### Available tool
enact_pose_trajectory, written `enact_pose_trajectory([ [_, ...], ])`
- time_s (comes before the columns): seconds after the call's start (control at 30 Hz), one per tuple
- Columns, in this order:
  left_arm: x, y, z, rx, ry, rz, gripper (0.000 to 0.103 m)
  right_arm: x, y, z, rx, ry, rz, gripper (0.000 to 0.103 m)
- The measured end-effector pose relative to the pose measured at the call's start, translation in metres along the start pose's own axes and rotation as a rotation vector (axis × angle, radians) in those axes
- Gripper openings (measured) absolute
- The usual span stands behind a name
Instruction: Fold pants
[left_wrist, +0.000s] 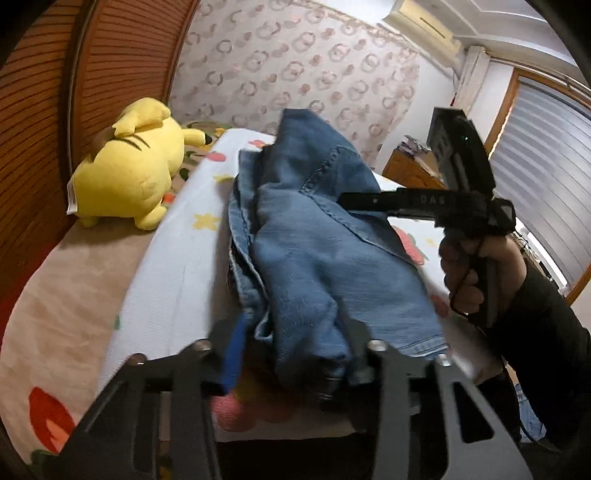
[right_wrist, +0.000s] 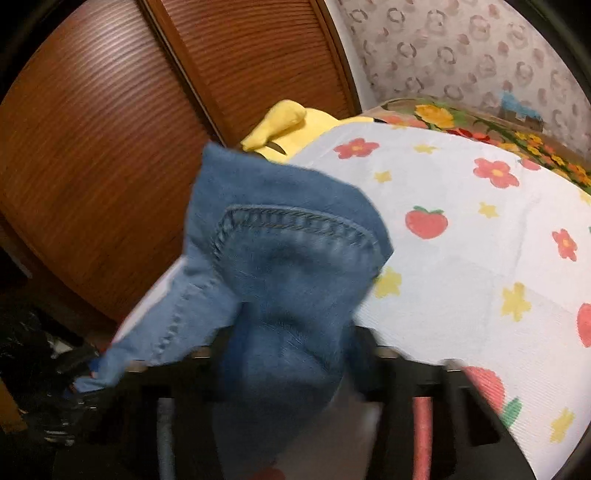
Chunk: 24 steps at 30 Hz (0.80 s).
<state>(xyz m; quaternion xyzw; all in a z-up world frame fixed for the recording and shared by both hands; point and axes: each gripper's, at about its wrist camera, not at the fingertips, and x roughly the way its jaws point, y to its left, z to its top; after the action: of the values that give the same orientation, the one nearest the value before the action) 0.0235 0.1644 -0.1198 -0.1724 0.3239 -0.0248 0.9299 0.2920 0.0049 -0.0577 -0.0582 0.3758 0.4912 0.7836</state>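
While the blue pants (left_wrist: 314, 236) hang bunched over the flowered sheet (left_wrist: 173, 280), your left gripper (left_wrist: 295, 354) is clamped on their near edge. Your right gripper (right_wrist: 291, 354) pinches another fold, lifted just ahead of its fingers. Beyond the left gripper, to its left, a yellow plush toy (left_wrist: 129, 166) lies by the wooden doors (left_wrist: 122, 62).

A home bedroom: flowered bed cover (right_wrist: 461, 229), yellow plush toy (left_wrist: 129, 173), wooden wardrobe doors (right_wrist: 92, 147)
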Motion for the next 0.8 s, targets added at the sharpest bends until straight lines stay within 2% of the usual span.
enact_pose_trajectory([
  [0.07,-0.005,-0.001,0.002,0.001,-0.007,-0.009,0.030,-0.012,0.004,0.004,-0.021,-0.021,0.021,0.020],
  [0.2,-0.015,-0.006,0.005,-0.007,-0.012,-0.024,0.026,-0.036,0.024,0.011,-0.083,-0.067,0.043,0.018],
  [0.37,-0.039,-0.008,0.023,-0.013,-0.094,-0.031,0.026,-0.063,0.050,0.034,-0.153,-0.143,0.078,0.017],
  [0.53,-0.039,0.005,0.071,0.009,-0.158,0.006,0.026,-0.068,0.050,0.069,-0.179,-0.200,0.069,0.017],
  [0.7,-0.010,0.018,0.126,0.068,-0.183,0.039,0.026,-0.052,0.023,0.106,-0.153,-0.247,0.040,0.017],
  [0.8,0.018,0.028,0.155,0.079,-0.165,0.047,0.026,-0.034,0.005,0.127,-0.121,-0.256,0.022,0.017],
])
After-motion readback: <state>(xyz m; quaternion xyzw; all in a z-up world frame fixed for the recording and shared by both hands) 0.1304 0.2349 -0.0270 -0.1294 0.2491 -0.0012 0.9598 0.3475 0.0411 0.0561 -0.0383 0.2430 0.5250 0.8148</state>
